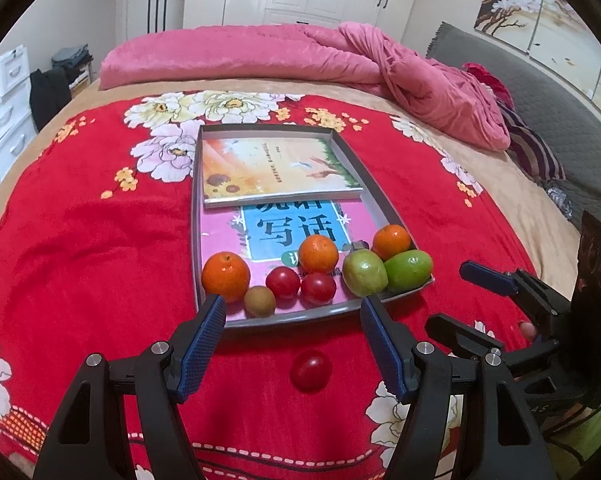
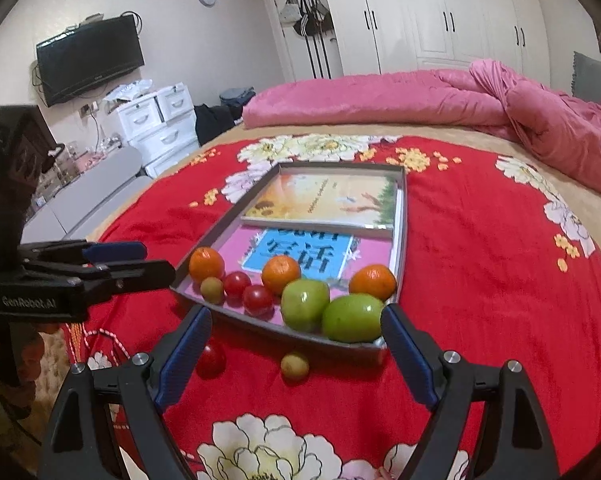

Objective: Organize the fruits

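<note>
A grey shallow tray [image 1: 300, 317] [image 2: 236, 323] lies on the red floral blanket. Its near end holds three oranges [image 1: 225, 276] [image 2: 281, 274], two green fruits [image 1: 364, 272] [image 2: 352, 318], two red tomatoes [image 1: 318, 288] [image 2: 257, 299] and a small brownish-green fruit [image 1: 259, 301] [image 2: 212, 289]. A loose red tomato [image 1: 311, 370] [image 2: 211, 359] lies on the blanket before the tray, between my left gripper's fingers. A loose small brownish fruit [image 2: 295, 366] lies beside it. My left gripper [image 1: 292, 344] and right gripper [image 2: 296, 356] are open and empty.
Two books [image 1: 276, 170] [image 2: 300, 254] lie in the tray's far part. A pink quilt [image 1: 260, 56] is piled at the bed's far side. The right gripper [image 1: 476, 296] shows at the left view's right, the left gripper [image 2: 132, 260] at the right view's left.
</note>
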The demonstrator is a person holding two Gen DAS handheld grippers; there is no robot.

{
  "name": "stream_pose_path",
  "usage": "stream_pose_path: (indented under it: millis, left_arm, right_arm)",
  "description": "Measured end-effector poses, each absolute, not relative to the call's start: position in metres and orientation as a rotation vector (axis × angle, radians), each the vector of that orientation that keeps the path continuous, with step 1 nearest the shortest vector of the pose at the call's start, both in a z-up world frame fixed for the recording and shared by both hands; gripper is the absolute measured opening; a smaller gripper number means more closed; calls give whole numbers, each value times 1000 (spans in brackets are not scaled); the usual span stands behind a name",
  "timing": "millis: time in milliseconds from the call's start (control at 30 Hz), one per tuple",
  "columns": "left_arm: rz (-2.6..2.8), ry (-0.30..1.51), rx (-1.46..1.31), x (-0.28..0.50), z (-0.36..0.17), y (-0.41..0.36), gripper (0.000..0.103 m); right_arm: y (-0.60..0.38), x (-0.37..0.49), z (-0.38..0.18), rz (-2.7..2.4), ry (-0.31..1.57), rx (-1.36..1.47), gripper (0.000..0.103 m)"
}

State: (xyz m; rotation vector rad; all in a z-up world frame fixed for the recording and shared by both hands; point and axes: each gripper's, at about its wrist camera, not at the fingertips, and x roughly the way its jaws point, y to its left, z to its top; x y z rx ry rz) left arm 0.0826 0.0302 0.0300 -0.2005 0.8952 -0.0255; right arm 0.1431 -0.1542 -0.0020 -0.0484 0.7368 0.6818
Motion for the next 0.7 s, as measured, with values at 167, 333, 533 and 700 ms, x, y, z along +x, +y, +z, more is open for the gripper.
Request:
stream_pose_path:
  millis: [167, 333, 533, 700]
  left_arm:
    - [-30, 904, -202, 79, 25, 31, 72]
    - [-27, 923, -207, 77, 17, 33, 72]
    - [-44, 968, -201, 77, -1, 27, 71]
    - [-74, 1008, -227, 78, -18, 22, 72]
  right_arm:
    - [-153, 140, -9, 673, 764, -64, 86]
    - [-152, 139, -17, 665, 801, -75, 86]
    - [-147, 142, -31, 652, 852, -95, 86]
    - [-138, 147, -49, 650, 910, -127, 75]
